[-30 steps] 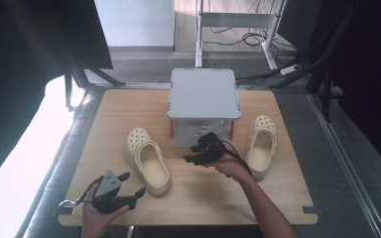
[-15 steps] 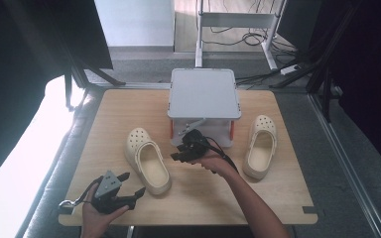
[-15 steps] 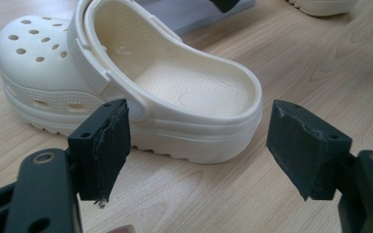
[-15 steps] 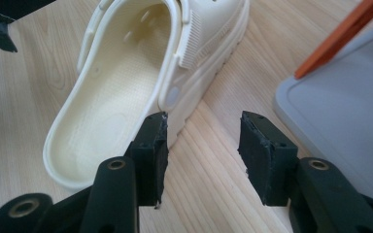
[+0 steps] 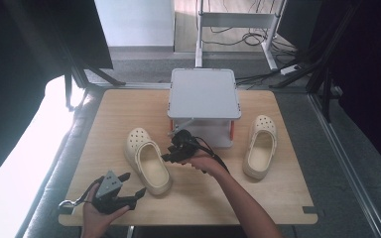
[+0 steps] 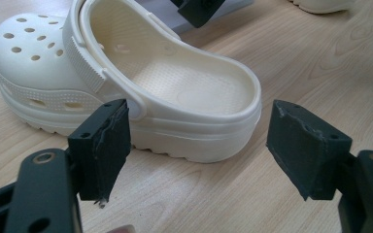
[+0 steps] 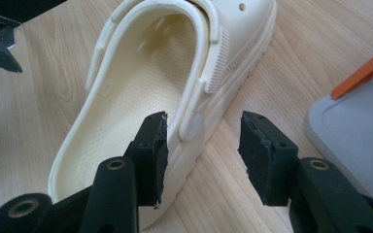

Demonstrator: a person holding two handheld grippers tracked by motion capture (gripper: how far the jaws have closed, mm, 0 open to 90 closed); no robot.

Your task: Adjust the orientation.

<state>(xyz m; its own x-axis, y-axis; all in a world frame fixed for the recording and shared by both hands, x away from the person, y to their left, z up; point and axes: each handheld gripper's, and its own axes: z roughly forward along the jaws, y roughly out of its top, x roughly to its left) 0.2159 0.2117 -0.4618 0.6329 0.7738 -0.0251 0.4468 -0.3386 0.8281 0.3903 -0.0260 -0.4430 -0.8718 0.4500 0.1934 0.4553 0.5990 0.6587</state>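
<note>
item: cream perforated foam clog [image 5: 147,159], long axis running away from me; my right gripper [image 5: 170,154], jaws parted and just narrowing, apparently straddles its side wall, nearer than the idle open left gripper [image 5: 126,191].

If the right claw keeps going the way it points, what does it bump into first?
Most likely the cream clog. The right claw is open, and the clog's side wall by the strap rivet sits straight ahead between its pads. How close it is, I can't tell.
</note>
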